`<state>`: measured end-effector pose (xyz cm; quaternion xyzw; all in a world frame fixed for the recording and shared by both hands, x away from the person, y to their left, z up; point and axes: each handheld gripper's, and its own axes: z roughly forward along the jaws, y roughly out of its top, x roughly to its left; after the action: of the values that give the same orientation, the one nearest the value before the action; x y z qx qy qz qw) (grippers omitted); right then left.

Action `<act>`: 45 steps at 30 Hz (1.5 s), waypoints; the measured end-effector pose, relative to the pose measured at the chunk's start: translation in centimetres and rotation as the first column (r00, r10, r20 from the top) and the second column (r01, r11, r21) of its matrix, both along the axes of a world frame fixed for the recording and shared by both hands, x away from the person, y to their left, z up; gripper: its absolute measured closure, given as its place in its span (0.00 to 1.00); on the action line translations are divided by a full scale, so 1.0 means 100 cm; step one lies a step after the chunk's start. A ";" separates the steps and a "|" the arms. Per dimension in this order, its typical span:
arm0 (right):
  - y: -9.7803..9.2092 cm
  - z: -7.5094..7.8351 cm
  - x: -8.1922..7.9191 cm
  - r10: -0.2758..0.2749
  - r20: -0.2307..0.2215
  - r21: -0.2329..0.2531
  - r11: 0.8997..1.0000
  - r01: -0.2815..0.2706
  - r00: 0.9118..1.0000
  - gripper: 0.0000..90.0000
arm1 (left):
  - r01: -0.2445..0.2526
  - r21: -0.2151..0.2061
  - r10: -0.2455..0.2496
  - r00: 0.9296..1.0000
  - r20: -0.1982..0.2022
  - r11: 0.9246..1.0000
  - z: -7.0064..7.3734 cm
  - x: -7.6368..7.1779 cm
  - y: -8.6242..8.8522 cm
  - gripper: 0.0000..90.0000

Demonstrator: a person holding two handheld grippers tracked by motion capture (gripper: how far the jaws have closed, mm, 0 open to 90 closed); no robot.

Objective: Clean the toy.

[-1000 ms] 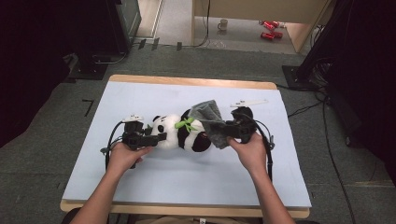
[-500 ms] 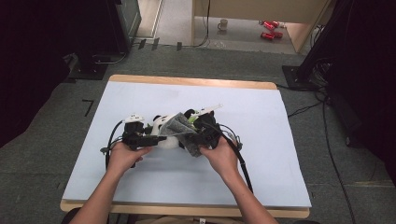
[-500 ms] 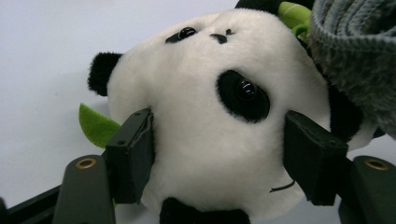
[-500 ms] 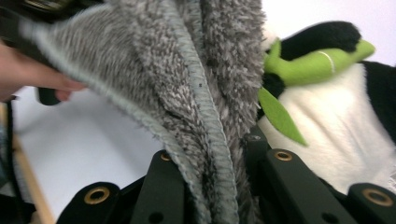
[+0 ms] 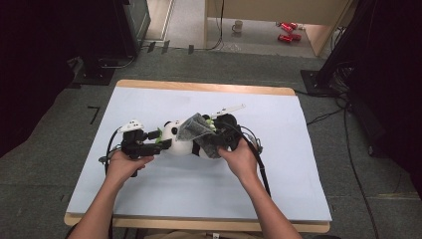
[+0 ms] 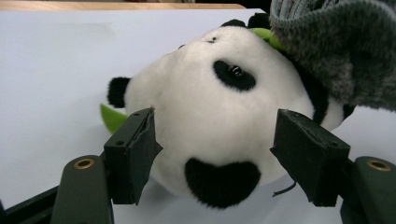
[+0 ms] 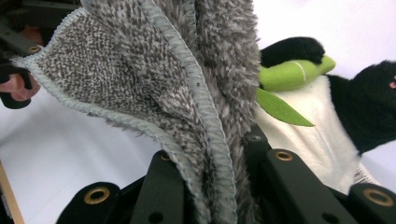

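Observation:
A black-and-white panda plush (image 5: 174, 135) lies on its side in the middle of the white-covered table (image 5: 298, 189). My left gripper (image 5: 161, 144) is open, and its two pads (image 6: 133, 158) flank the panda's head (image 6: 210, 107) without visibly squeezing it. My right gripper (image 5: 213, 143) is shut on a grey terry cloth (image 5: 195, 130), which hangs over the panda's body. In the right gripper view the cloth (image 7: 154, 70) rises from between the jaws of that gripper (image 7: 224, 182). Beside it are the panda's white belly (image 7: 322, 140) and a green felt bamboo piece (image 7: 289, 72).
A thin white strip (image 5: 230, 108) lies on the table just behind the panda. A black cable (image 5: 260, 162) trails from the right gripper toward the front edge. On the floor beyond the table are a mug (image 5: 239, 25), red cans (image 5: 284, 31) and dark stands.
The right gripper has carried the grey cloth leftward, from the panda's right side to over its body. The left gripper has stayed at the panda's head.

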<state>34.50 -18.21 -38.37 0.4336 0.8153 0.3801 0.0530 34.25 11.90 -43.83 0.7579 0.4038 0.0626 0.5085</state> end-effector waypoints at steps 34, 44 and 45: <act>-0.008 0.013 0.057 -0.127 0.026 0.012 0.992 0.127 0.992 0.84 | 0.033 -0.016 -0.032 0.997 0.066 0.999 -0.013 0.037 -0.021 0.47; -0.005 0.046 0.045 -0.146 -0.005 0.129 0.981 0.145 0.989 0.87 | -0.019 -0.057 0.015 0.998 -0.062 0.998 0.002 0.015 -0.024 0.67; -0.001 0.051 0.042 -0.140 -0.004 0.126 0.982 0.140 0.990 0.87 | -0.020 -0.054 0.017 0.998 -0.057 0.998 0.004 0.012 -0.026 0.67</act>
<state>38.71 -18.28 -33.28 0.4913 0.7570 0.4274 0.0542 35.41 9.29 -43.44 0.7416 0.4264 0.0349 0.5167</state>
